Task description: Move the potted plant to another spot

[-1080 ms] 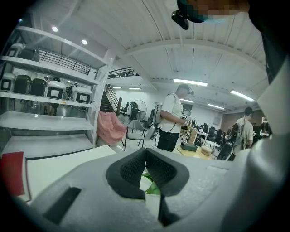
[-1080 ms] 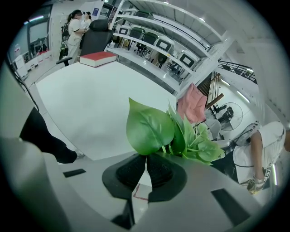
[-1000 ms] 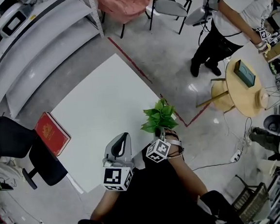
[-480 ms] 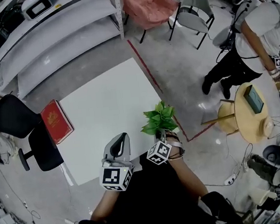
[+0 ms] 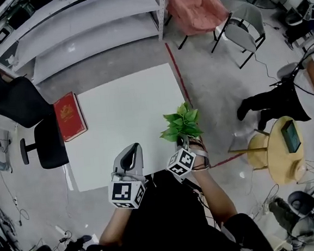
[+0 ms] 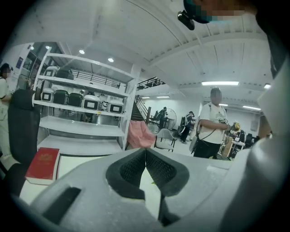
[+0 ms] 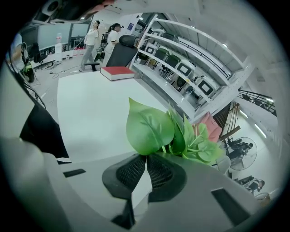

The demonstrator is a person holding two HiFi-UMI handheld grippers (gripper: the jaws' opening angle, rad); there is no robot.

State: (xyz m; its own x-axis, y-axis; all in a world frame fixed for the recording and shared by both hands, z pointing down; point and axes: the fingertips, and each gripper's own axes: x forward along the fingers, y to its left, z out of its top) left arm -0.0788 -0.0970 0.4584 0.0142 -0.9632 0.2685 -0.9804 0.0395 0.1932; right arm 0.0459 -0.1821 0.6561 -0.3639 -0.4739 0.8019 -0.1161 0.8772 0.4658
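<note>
The right gripper (image 5: 185, 142) has its jaws pinched on the green leafy potted plant (image 5: 181, 123), holding it over the right edge of the white rectangular table (image 5: 117, 106), near the front corner. The left gripper (image 5: 130, 152), just beside it, has its jaws pressed together with nothing between them.

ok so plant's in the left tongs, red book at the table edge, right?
No: the plant is in the right tongs, per the right gripper view; the left tongs are shut, empty. Red book at the edge of the table: correct.

Bright overhead light (fisheye-warped edges).
</note>
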